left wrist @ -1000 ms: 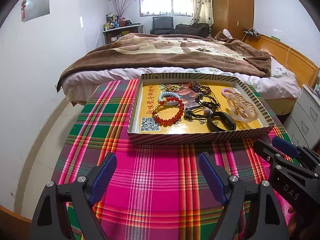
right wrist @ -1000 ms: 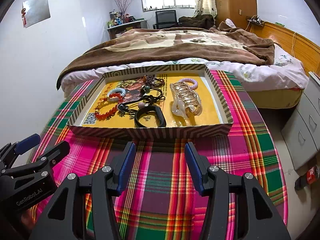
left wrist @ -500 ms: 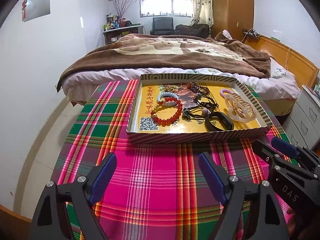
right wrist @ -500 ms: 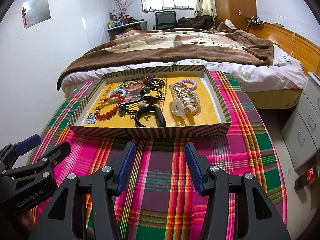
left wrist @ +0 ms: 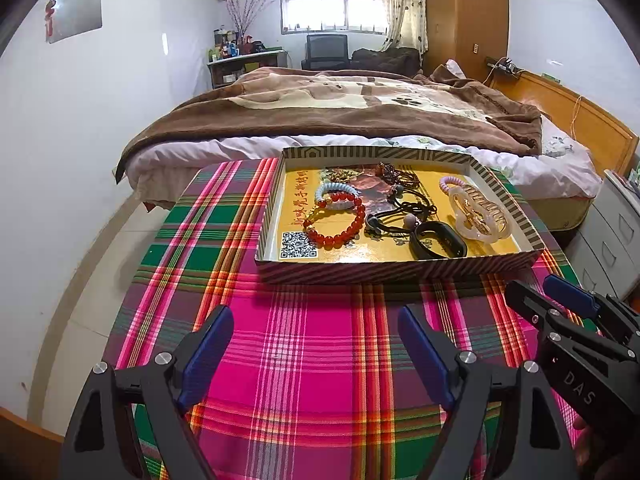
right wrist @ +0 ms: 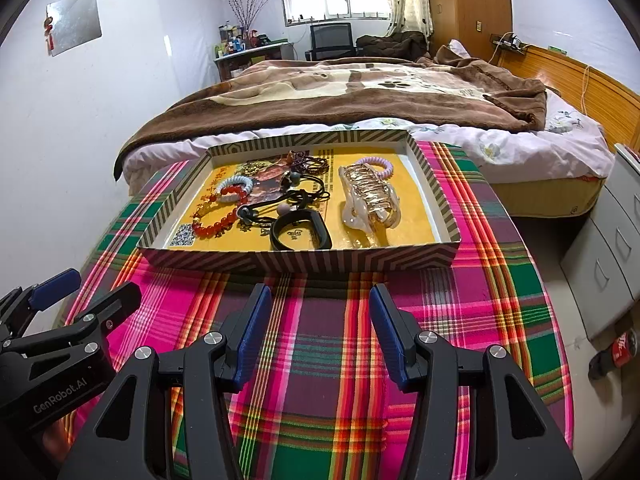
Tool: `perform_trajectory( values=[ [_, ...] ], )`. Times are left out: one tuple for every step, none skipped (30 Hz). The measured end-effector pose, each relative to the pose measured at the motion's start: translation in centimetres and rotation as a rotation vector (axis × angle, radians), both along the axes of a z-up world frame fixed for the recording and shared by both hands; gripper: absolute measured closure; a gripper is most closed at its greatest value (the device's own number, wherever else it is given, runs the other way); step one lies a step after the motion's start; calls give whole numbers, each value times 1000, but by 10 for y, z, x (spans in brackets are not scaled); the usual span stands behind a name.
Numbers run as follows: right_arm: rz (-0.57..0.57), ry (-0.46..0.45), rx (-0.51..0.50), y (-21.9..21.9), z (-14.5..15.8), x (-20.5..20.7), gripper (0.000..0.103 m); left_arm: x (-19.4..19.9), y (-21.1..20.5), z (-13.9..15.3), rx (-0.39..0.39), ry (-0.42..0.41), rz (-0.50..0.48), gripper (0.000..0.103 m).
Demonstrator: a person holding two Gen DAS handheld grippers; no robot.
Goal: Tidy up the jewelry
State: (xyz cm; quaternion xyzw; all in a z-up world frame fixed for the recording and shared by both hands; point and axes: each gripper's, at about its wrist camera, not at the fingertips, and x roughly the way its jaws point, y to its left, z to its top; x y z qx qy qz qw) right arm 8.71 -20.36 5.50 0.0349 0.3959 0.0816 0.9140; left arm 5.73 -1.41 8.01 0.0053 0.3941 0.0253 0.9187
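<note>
A shallow striped cardboard tray (left wrist: 400,270) (right wrist: 304,261) with a yellow floor sits on the plaid tablecloth. Inside lie a red bead bracelet (left wrist: 338,220) (right wrist: 216,222), a pale blue bead bracelet (left wrist: 335,191), a black band (left wrist: 439,240) (right wrist: 300,232), black cords with beads (right wrist: 296,196), a large clear-and-gold hair claw (left wrist: 478,212) (right wrist: 370,196) and a purple coil tie (right wrist: 378,166). My left gripper (left wrist: 316,342) hovers open over the cloth in front of the tray, holding nothing. Beside it my right gripper (right wrist: 320,320) is open too, also short of the tray.
The round table's plaid cloth (left wrist: 312,360) has bare room in front of the tray. A bed with a brown blanket (left wrist: 352,112) stands right behind the table. Grey drawers (right wrist: 608,248) and a bottle on the floor (right wrist: 612,354) are at the right.
</note>
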Motion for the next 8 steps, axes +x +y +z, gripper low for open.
perform_trajectory(
  values=[
    [0, -1, 0, 0, 0, 0, 51, -1, 1, 0, -1, -1, 4, 19],
    [-1, -1, 0, -1, 1, 0, 51, -1, 1, 0, -4, -2, 7, 19],
    [-1, -1, 0, -1, 1, 0, 51, -2, 2, 0, -8, -3, 6, 19],
    [-1, -2, 1, -1, 1, -1, 51, -2, 2, 0, -8, 0, 5, 19],
    [0, -3, 1, -1, 1, -1, 51, -2, 3, 0, -7, 0, 7, 19],
    [0, -3, 0, -1, 2, -1, 51, -1, 3, 0, -7, 0, 7, 19],
    [0, -4, 0, -1, 3, -1, 51, -2, 3, 0, -7, 0, 5, 19],
    [0, -4, 1, -1, 3, -2, 51, -1, 3, 0, -8, 3, 3, 19]
  ],
)
